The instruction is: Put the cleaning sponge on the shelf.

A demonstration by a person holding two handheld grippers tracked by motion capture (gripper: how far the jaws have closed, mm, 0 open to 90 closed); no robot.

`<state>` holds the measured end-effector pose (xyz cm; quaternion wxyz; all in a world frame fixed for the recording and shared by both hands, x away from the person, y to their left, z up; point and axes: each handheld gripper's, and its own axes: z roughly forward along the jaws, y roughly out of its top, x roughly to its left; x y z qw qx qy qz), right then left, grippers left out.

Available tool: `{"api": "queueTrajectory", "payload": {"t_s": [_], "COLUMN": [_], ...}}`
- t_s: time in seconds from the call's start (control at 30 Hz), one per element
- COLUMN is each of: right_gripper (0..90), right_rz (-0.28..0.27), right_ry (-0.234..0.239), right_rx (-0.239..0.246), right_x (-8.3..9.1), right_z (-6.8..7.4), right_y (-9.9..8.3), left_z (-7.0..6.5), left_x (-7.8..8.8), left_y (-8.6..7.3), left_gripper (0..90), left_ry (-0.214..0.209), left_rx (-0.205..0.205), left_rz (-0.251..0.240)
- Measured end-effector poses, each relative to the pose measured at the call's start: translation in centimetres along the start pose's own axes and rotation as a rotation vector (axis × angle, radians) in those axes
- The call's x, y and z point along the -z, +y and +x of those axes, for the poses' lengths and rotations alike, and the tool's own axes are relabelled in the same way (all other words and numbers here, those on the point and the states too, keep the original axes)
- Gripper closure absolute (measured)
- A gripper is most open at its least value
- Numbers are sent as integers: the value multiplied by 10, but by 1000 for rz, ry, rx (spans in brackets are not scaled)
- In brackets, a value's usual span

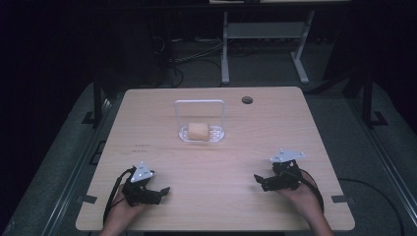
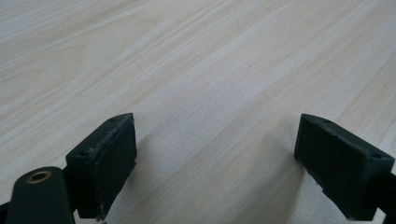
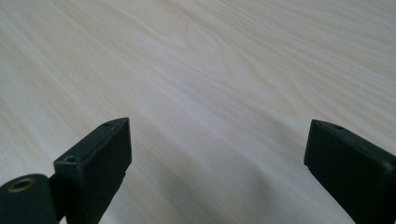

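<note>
A pale yellow block, like a sponge or bun (image 1: 198, 131), lies on a clear plastic dish (image 1: 217, 135) with an upright clear frame behind it, at the middle of the wooden table (image 1: 216, 162). My left gripper (image 1: 163, 191) rests near the front left edge, held by a hand, its jaws open over bare wood (image 2: 215, 154). My right gripper (image 1: 259, 181) sits low at the front right, also open with nothing between its pads, pointing toward the left across the tabletop (image 3: 215, 154).
A round cable hole (image 1: 247, 100) pierces the table's far right part. Beyond the table stand a white desk frame (image 1: 265, 44) and loose cables on a dark floor. Black cables trail from both grippers toward the front edge.
</note>
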<state>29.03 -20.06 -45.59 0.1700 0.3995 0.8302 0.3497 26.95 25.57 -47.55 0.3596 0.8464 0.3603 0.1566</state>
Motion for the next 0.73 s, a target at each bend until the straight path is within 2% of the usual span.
{"api": "queueTrajectory", "payload": {"t_s": [0.13, 0.27, 0.43, 0.57, 0.63, 0.73], "right_gripper": [54, 33, 32, 31, 31, 30], "right_rz": [5, 10, 17, 4, 13, 17], "right_ry": [-25, -30, -53, -41, -24, -16], "right_rx": [-11, -26, -16, -26, -52, -61], "right_x": [3, 4, 2, 0, -1, -1], "right_z": [1, 3, 4, 4, 2, 1], "right_y": [-17, -30, -33, -35, -36, -36], "left_z": [0, 0, 0, 0, 0, 0], "left_x": [0, 0, 0, 0, 0, 0], "left_y": [0, 0, 0, 0, 0, 0], "left_gripper": [122, 122, 122, 122, 122, 122], "left_ry": [0, 0, 0, -1, 0, 0], "left_rx": [0, 0, 0, 0, 0, 0], "left_rz": [0, 1, 0, 1, 1, 1]}}
